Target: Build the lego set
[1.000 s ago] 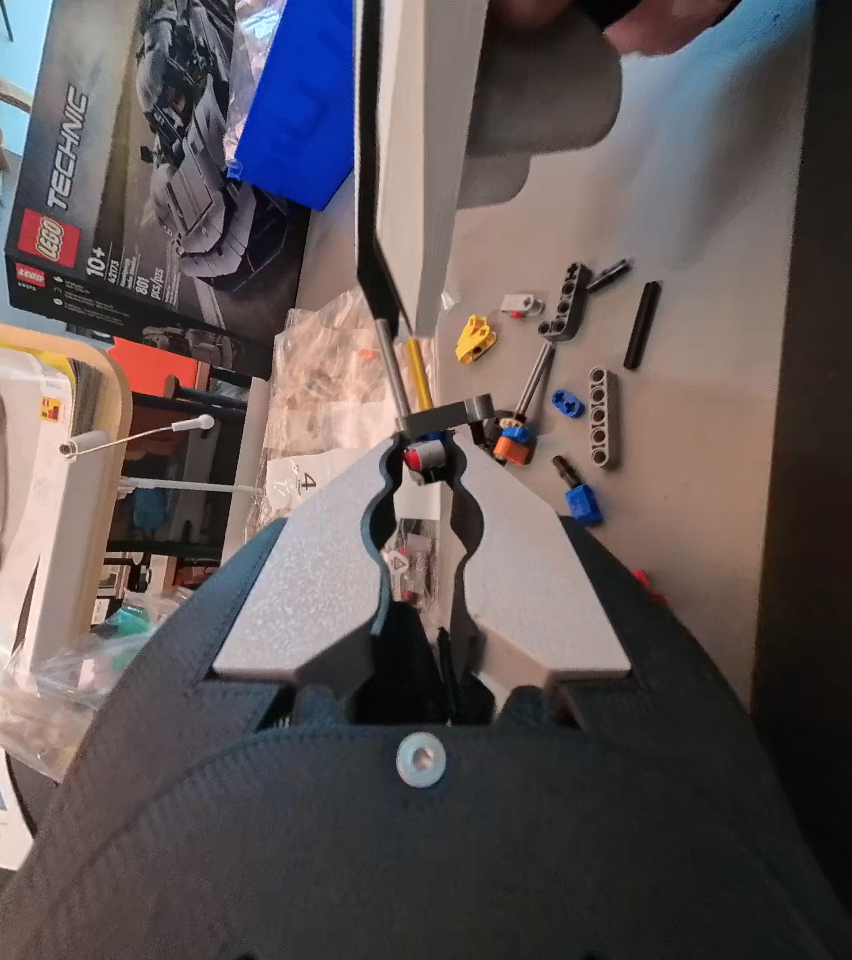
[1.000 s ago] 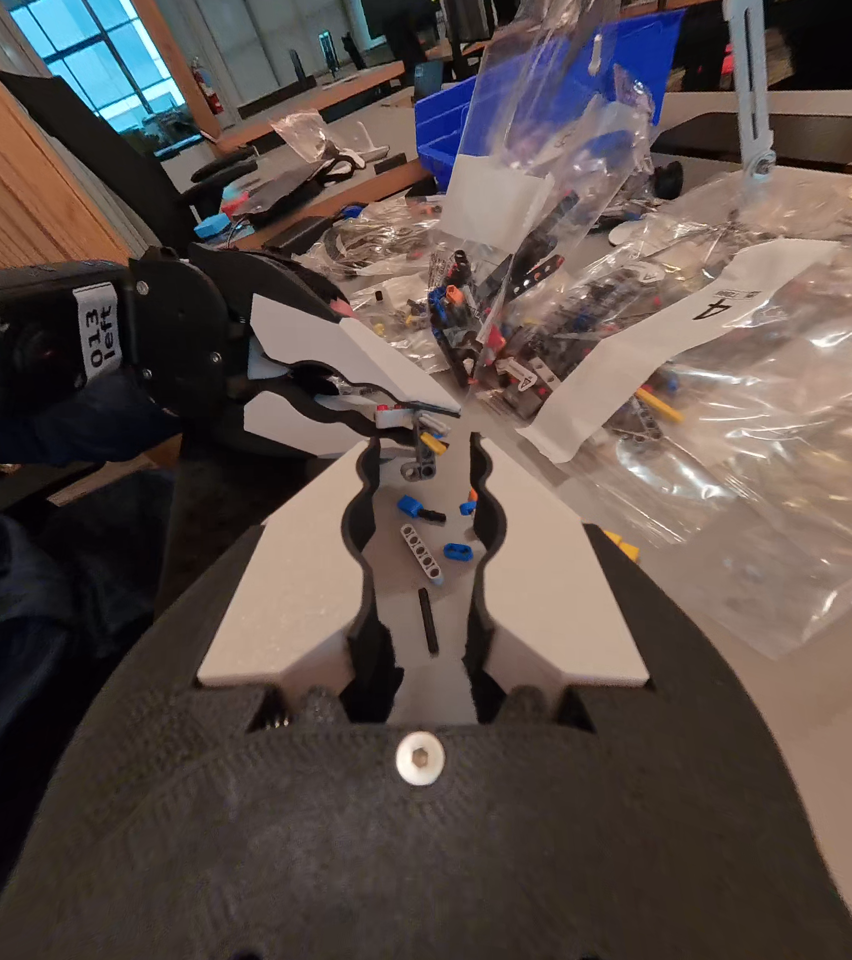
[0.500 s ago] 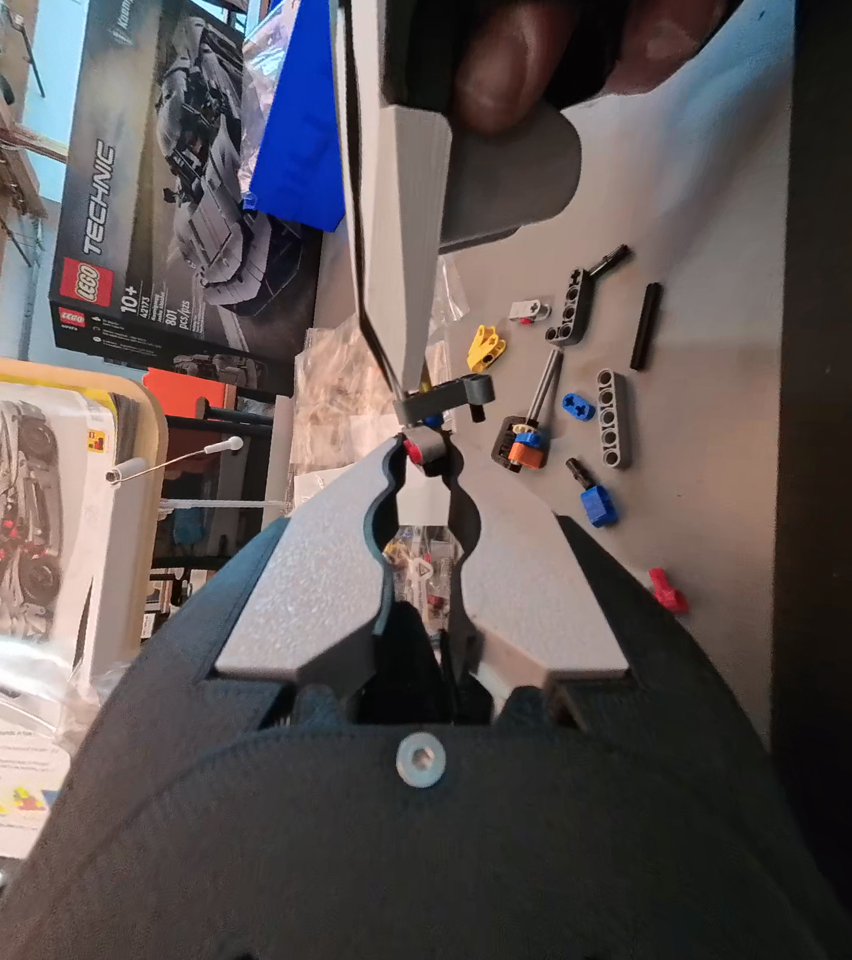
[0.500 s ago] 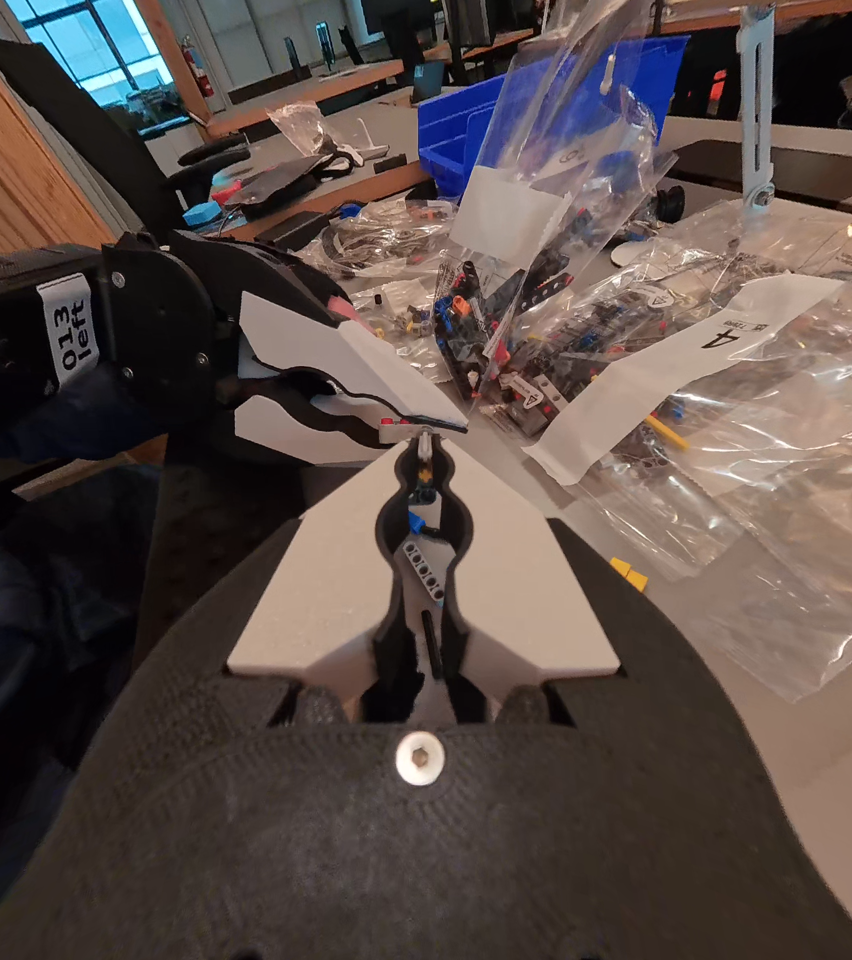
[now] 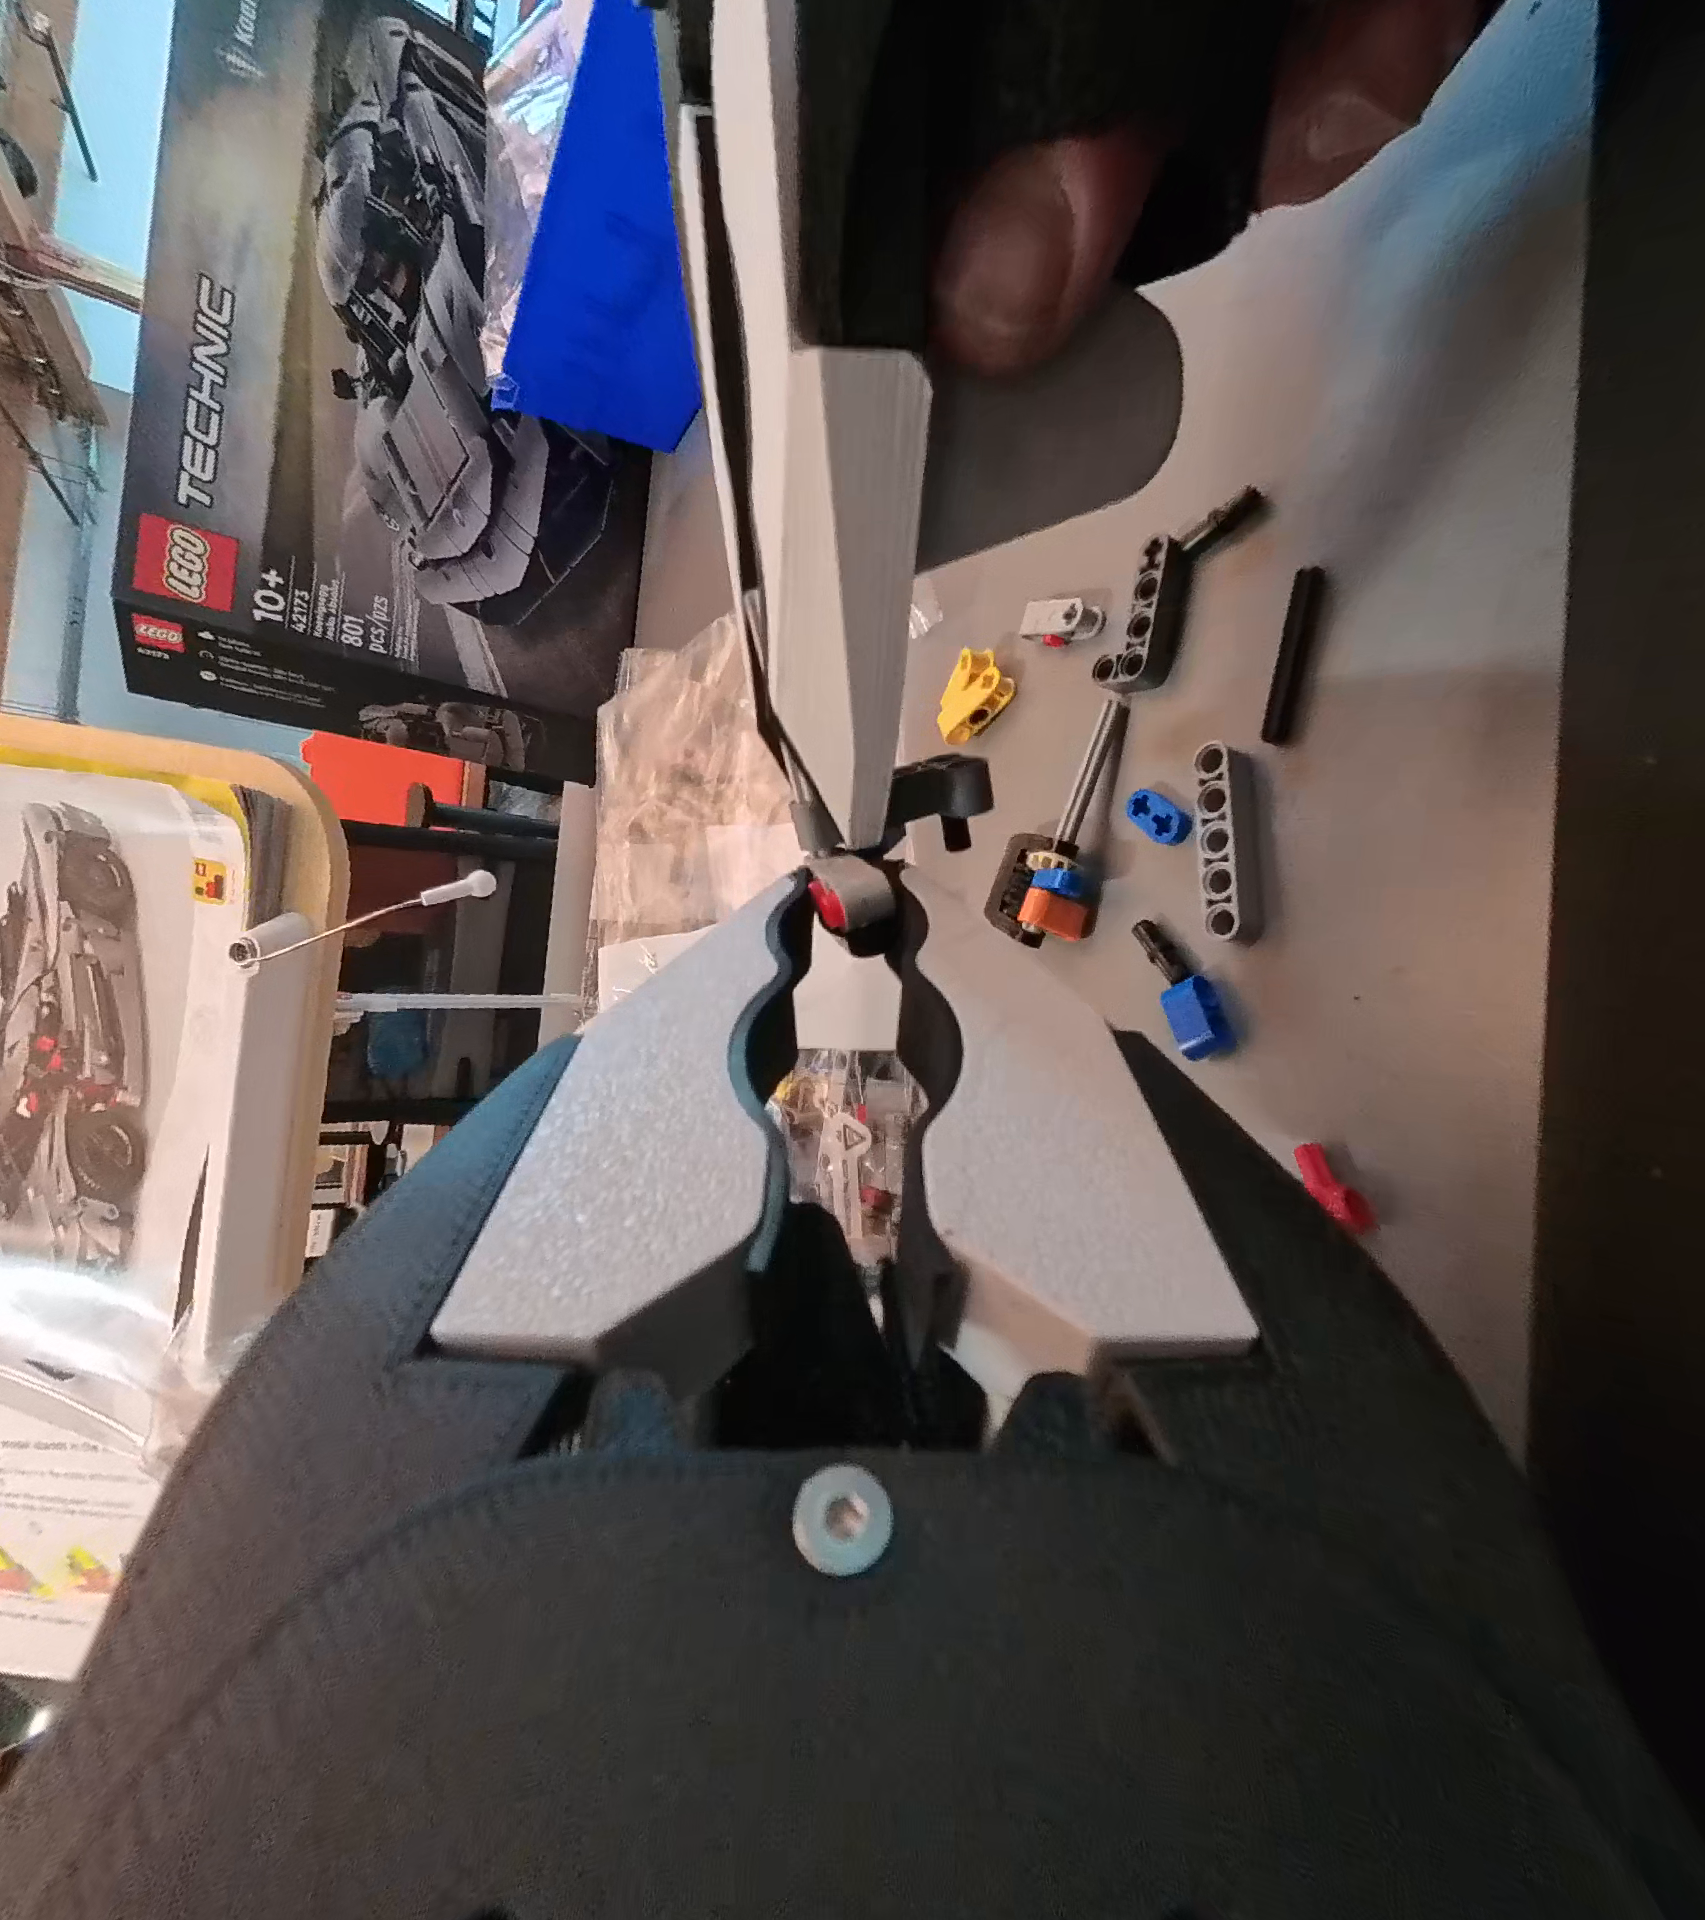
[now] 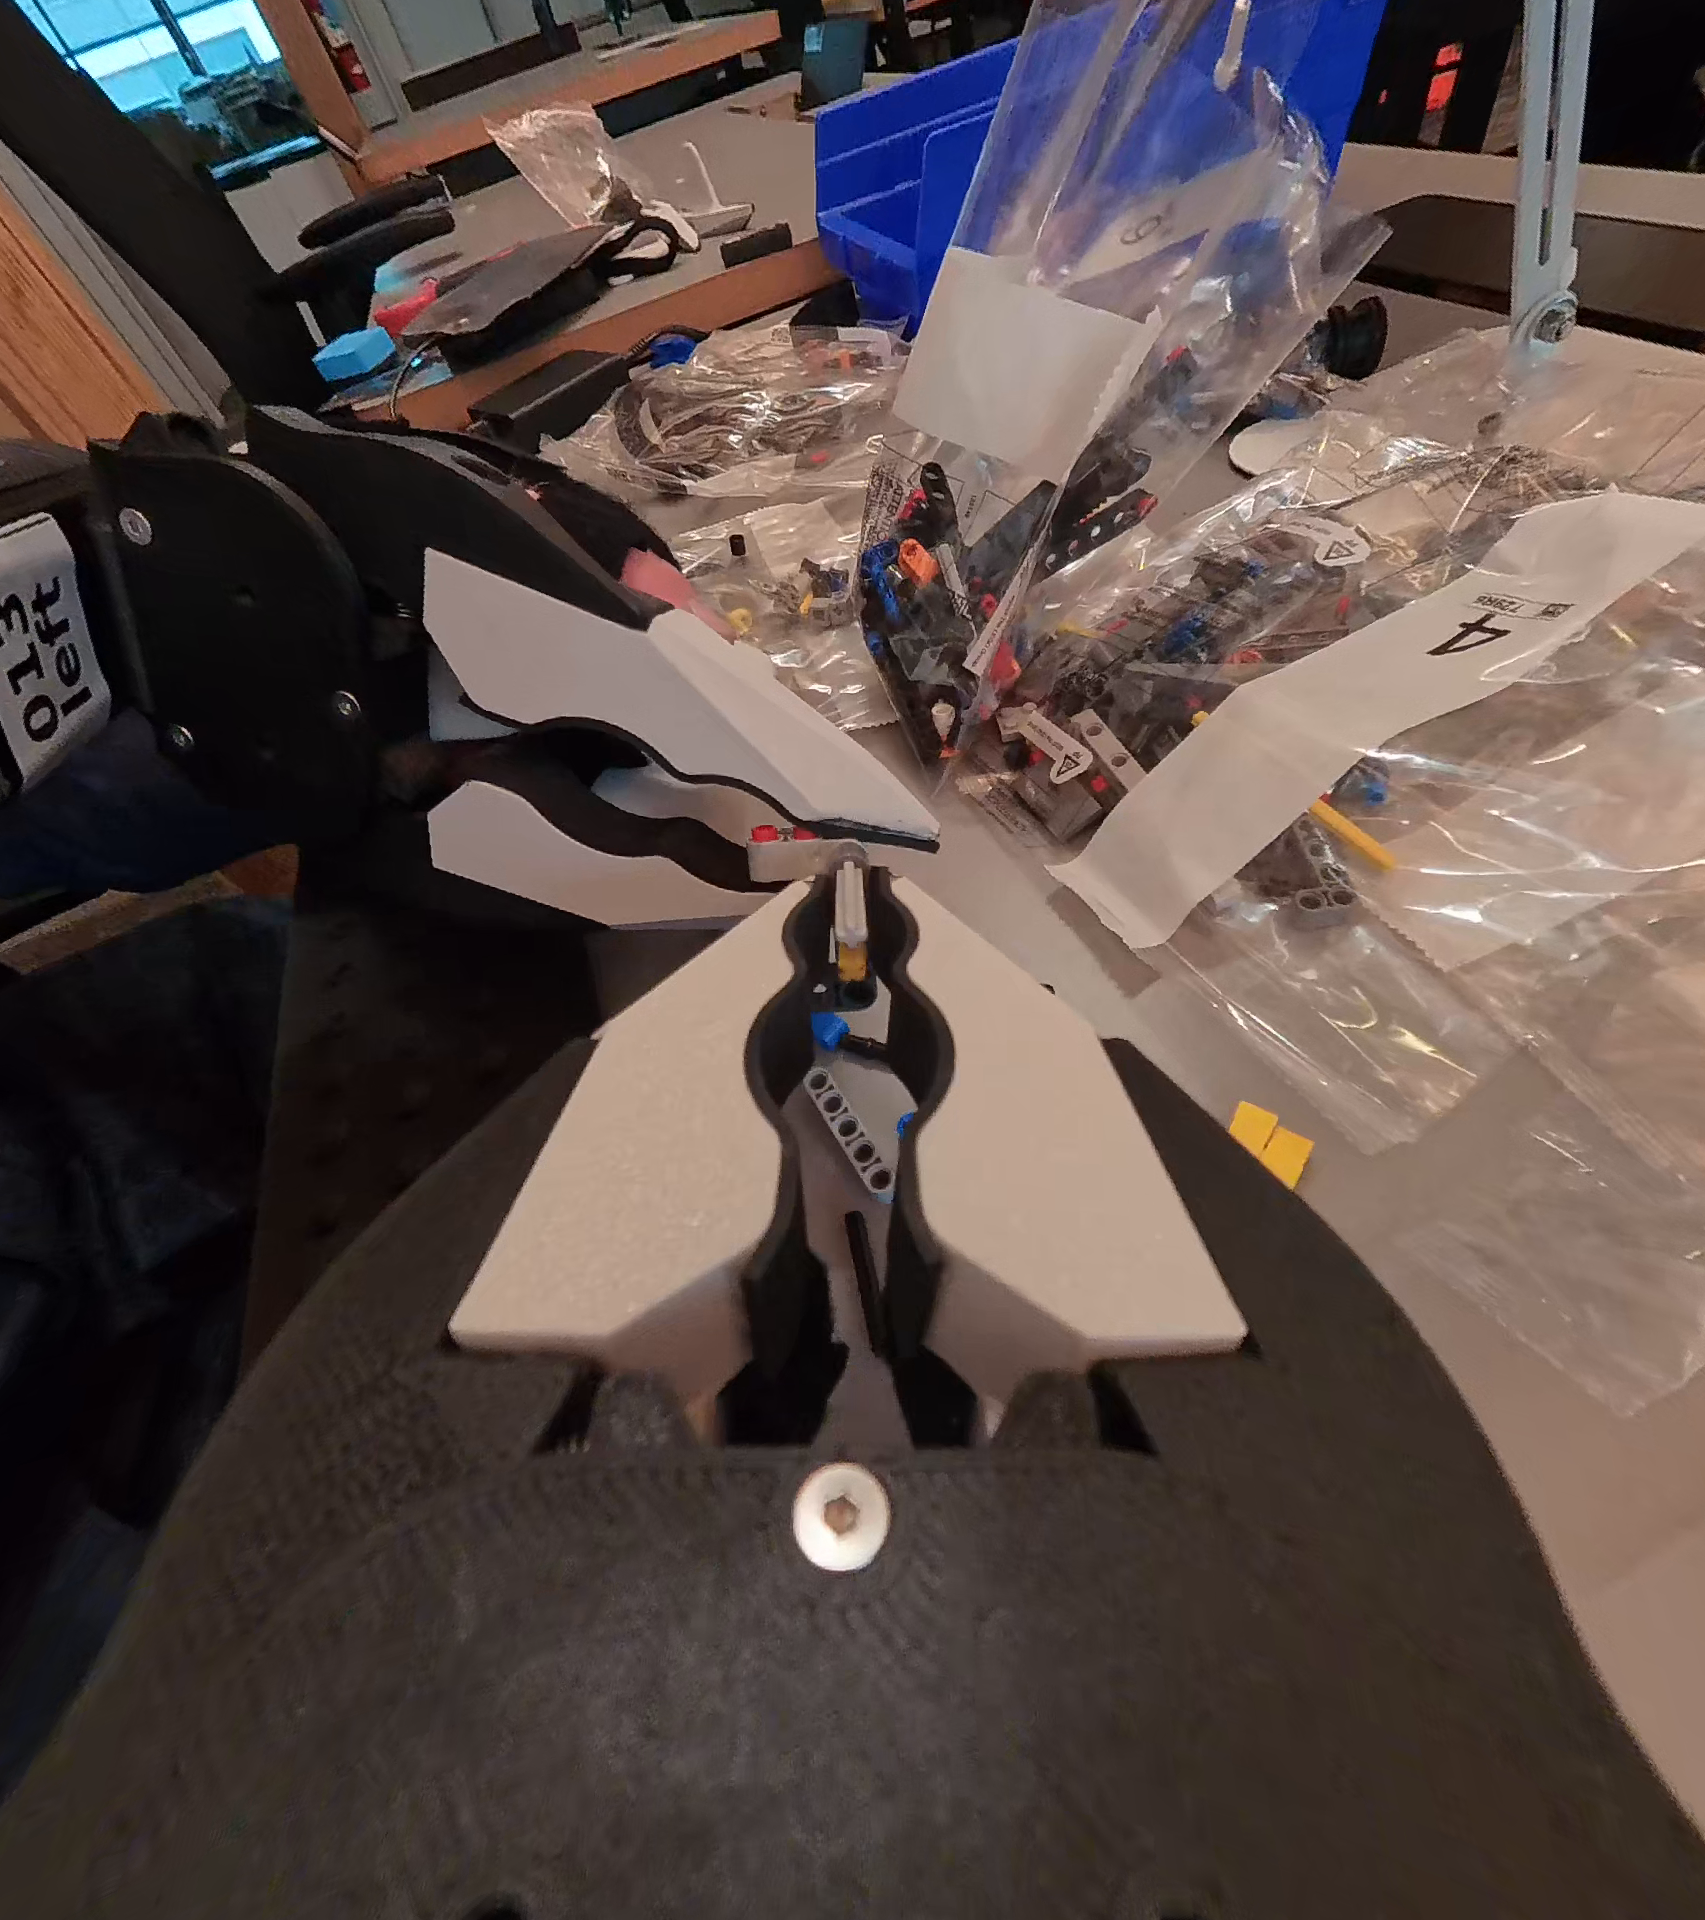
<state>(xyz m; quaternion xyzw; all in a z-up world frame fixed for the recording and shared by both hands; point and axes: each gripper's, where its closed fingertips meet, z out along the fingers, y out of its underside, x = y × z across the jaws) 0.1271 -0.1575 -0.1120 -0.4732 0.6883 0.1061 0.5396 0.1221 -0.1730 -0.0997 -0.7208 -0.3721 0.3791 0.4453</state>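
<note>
- Lego connector [image 5: 853, 902], grey with a red pin end, left wrist view: clamped at the tips of the left gripper [image 5: 853, 914], above the grey table [image 5: 1430, 436]; the right gripper [image 5: 832, 831] comes down from the top with its tips closed on a thin grey axle [image 5: 806, 805] that meets the connector; the axle's upper length is hidden behind the finger; a thumb [image 5: 1024, 260] on that tool is cut off by the frame edge.
- Loose parts on the table: grey beam [image 5: 1227, 844], black axle [image 5: 1289, 655], yellow piece [image 5: 976, 694], red piece [image 5: 1331, 1184]; the set box [image 5: 360, 416] stands beyond.
- Right wrist view: right gripper [image 6: 850, 883] pinching the pale axle [image 6: 850, 902]; left gripper [image 6: 832, 844] enters from the left, holding the connector [image 6: 786, 850]; the joint itself is too small to make out; parts bags [image 6: 1191, 644] cover the table [image 6: 1606, 1558] behind.
</note>
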